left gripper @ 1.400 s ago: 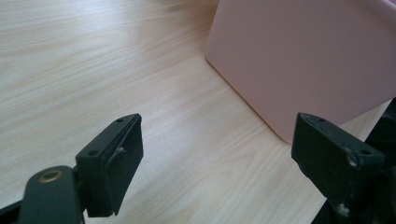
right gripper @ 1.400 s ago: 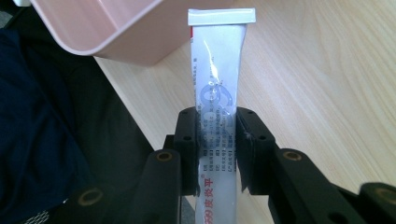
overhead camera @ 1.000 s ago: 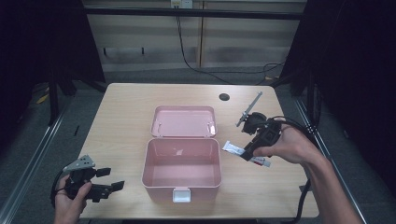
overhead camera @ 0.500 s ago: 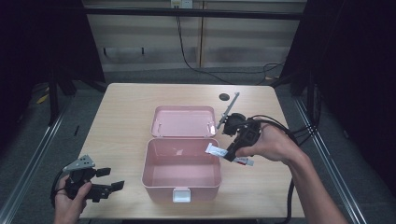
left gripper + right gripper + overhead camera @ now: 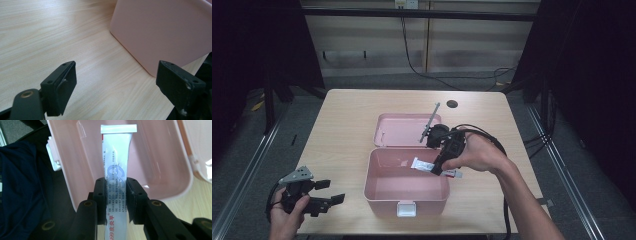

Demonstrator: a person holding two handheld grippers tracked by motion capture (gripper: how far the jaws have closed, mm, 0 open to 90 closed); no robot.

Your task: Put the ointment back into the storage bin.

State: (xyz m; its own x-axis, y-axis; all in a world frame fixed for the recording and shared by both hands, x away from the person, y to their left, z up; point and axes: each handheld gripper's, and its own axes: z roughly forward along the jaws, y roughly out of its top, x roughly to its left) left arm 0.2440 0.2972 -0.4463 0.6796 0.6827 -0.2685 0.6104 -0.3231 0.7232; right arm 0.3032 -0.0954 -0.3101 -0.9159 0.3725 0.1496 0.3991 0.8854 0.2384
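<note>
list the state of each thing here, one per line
pink box: open, lid laid flat back on the table, nothing resting on its floor
white tube: clamped in the right tool, held above the box's open cavity
right tool: shut on the tube
left tool: open, holding nothing, beside the box's outer wall

Tube over open pink box
You've got the white tube crimp-end forward above the box, lid flat behind it on the table.
</note>
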